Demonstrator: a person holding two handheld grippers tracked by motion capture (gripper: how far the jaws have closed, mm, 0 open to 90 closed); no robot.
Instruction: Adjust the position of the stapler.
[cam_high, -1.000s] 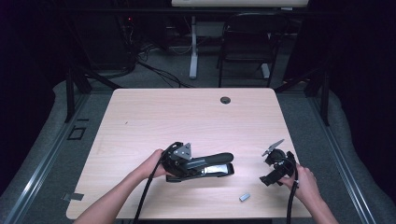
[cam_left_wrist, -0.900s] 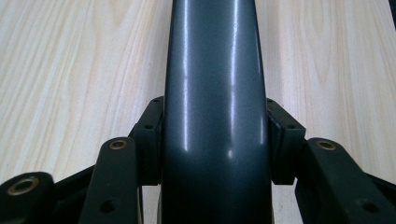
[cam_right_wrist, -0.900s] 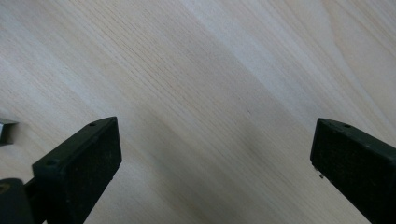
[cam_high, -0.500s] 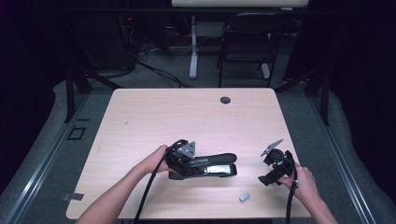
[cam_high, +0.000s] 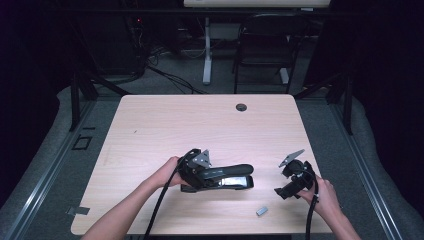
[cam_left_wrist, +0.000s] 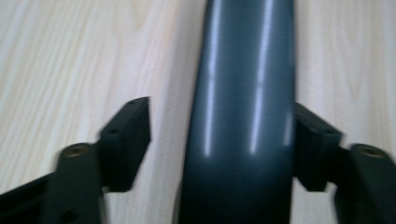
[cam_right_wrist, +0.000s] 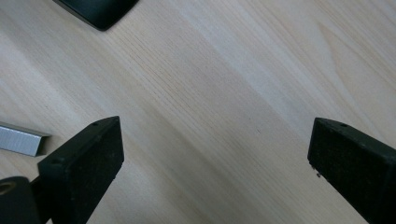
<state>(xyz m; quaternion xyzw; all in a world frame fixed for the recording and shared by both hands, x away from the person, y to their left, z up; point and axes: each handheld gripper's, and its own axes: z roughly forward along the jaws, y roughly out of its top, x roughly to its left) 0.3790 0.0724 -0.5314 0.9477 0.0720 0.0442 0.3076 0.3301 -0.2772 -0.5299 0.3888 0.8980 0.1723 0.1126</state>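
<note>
Left gripper (cam_high: 215, 176) lies low over the table (cam_high: 165, 125), jaws pointing toward the table's right side, straddling the black stapler (cam_high: 227, 176). Its jaws have just been opening. In the left gripper view the stapler's glossy top arm (cam_left_wrist: 243, 116) runs up between them: the jaw on that view's left stands clear, with bare wood showing in the gap, while the other jaw sits right against the arm's edge; cannot tell whether it touches. No squeeze on the stapler, so it reads as released. The stapler rests on the table in the near half, roughly centre, long axis running left-right.

Right gripper (cam_high: 281, 191) is held in the right hand (cam_high: 325, 197) near the table's front right, well apart from the stapler. Jaws are spread wide with nothing between them, just wood grain in the right gripper view. A corner of the stapler (cam_right_wrist: 95, 10) shows at the top of that view.

A small strip of staples (cam_high: 262, 211) lies on the table near the front edge, between the two grippers and closer to the right one; it sits just beside the right gripper's jaw (cam_right_wrist: 21, 140) in that gripper's view.
</note>
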